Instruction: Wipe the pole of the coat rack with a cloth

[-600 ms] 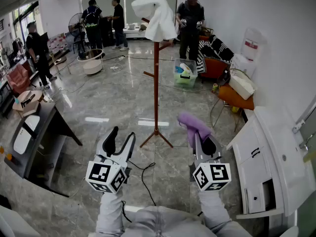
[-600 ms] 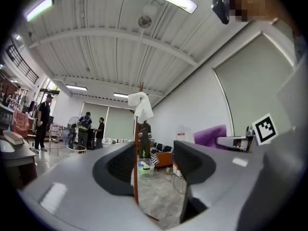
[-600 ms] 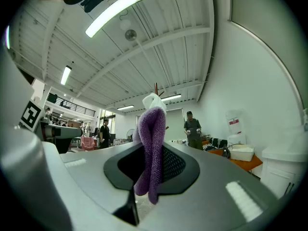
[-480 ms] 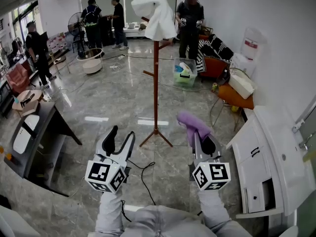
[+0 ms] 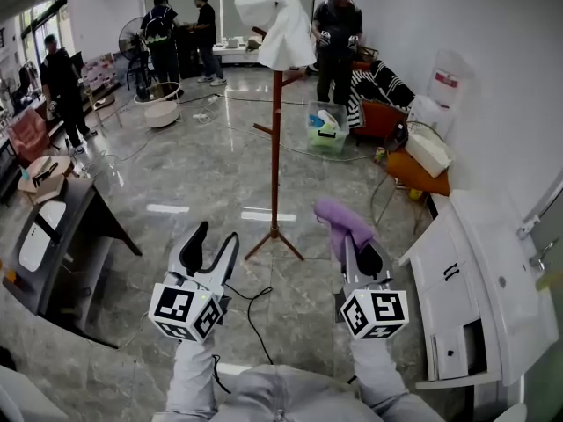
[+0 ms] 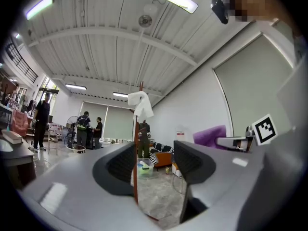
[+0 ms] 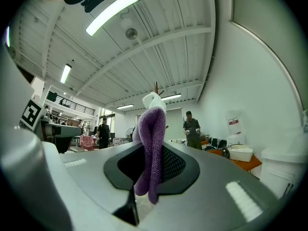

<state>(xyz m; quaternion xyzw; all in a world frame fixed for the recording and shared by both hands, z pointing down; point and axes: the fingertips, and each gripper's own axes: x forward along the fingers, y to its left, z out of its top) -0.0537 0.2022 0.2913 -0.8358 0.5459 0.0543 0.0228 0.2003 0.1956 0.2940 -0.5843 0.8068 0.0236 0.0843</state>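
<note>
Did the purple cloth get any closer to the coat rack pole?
No. The purple cloth in the right tongs sits just as far to the right of the coat rack pole as before.

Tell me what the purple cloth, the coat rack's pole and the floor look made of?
The purple cloth: soft knitted or microfibre fabric, judging by its nubbly, matte surface. The pole: probably varnished wood, from its reddish-brown colour, possibly painted metal. The floor: polished marble or marble-look tile, with grey veining and glossy light reflections.

floor [image 5: 202,174]: glossy grey marble | walls [image 5: 510,42]: white | ceiling: strip lights [image 7: 118,9] | dark desk [image 5: 84,214] left
</note>
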